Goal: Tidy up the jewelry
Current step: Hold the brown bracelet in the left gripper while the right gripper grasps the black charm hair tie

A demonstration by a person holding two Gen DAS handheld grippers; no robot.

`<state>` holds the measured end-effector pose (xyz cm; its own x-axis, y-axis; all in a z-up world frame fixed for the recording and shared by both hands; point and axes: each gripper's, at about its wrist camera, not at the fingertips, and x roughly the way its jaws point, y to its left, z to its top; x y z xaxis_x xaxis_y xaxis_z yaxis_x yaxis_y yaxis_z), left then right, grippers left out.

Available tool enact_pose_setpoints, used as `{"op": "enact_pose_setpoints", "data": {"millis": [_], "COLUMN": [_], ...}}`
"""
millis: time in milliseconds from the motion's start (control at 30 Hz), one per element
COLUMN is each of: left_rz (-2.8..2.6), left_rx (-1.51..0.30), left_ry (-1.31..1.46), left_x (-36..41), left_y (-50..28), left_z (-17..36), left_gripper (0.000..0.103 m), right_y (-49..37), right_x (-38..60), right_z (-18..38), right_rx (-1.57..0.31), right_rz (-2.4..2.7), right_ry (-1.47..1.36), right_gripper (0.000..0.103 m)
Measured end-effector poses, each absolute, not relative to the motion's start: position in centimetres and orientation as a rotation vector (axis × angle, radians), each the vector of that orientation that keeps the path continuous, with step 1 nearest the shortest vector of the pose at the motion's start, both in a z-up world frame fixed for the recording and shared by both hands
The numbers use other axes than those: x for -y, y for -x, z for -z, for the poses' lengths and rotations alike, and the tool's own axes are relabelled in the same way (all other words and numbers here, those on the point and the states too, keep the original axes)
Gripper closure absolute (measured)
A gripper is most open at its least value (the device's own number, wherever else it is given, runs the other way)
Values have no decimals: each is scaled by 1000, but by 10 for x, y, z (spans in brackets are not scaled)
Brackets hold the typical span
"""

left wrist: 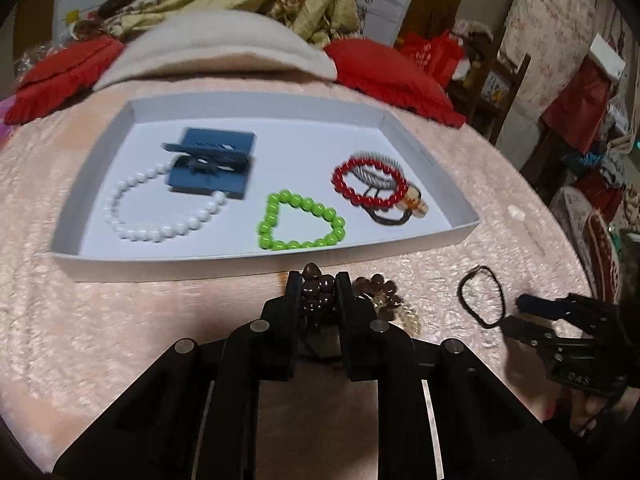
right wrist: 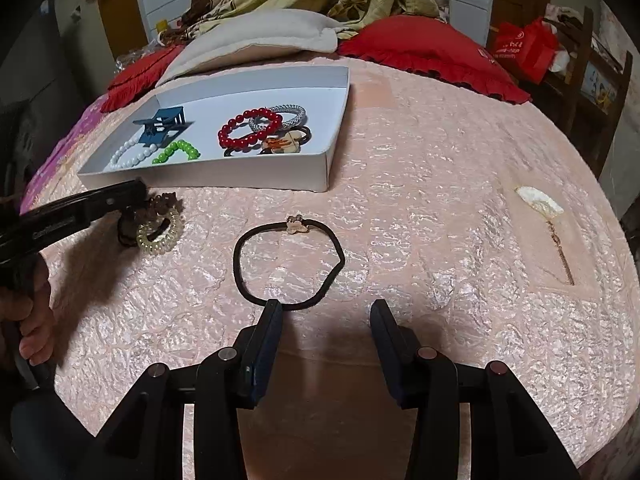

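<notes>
My left gripper is shut on a brown bead bracelet, just in front of the white tray. Beside it lies a clear spiral hair tie. The tray holds a white bead bracelet, a green one, a red one, a blue hair claw and a grey rope tie. My right gripper stands open. Its left fingertip is at the near edge of a black hair tie that lies flat on the pink bedspread.
Red pillows and a beige cushion lie behind the tray. A small white scrap rests on the bedspread at the right. A person's hand holds the left gripper. Wooden furniture stands beyond the bed's right edge.
</notes>
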<state>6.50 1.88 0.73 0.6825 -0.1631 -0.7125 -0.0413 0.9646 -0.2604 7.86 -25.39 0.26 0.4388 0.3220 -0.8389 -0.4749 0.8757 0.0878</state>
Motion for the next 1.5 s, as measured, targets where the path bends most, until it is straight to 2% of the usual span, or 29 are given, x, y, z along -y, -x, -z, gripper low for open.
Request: {"op": "enact_pose_setpoints", "data": {"millis": [200,533,667,733,833,1100,1233,1367,1400,1433,1500], "left_rz": [-2,-194,-191,-187,-181,-176,-177,-176,-176,-175,-176], "left_rx": [-742,-749,-768,-769,-770,-773,-773,-773,-773,-773,-773], "left_ry": [305,361,379,381,378,367,367,367,368,368,367], "left_x": [-50,-92,-93,-93,-92,-90,-90,-90,-90,-90,-89], "left_y": [-29,3,1,2,2,1,1,1,1,1,1], "left_z": [-23,12,16,16,16,15,16,16,16,16,16], "left_gripper": [88,88,88,88,88,88,88,88,88,88,88], "right_y": [-79,-73,-84,-88,-88,-113,-125,-121,-121,-121,-118], "right_x": [255,221,215,210,212,231,224,218,220,221,222], "right_z": [-4,-10,-6,2,-2,-16,-2,1,2,2,2], "right_rx": [-1024,-922,-933,-952,-958,-858,-924,-906,-911,-910,-910], "right_rz": [-583,-734,-762,-723,-722,-616,-630,-624,-626,-624,-626], "right_ry": [100,177,135,159,153,118,129,187,174,179,182], "right_gripper": [59,59,64,71,74,74,74,74,76,84,91]}}
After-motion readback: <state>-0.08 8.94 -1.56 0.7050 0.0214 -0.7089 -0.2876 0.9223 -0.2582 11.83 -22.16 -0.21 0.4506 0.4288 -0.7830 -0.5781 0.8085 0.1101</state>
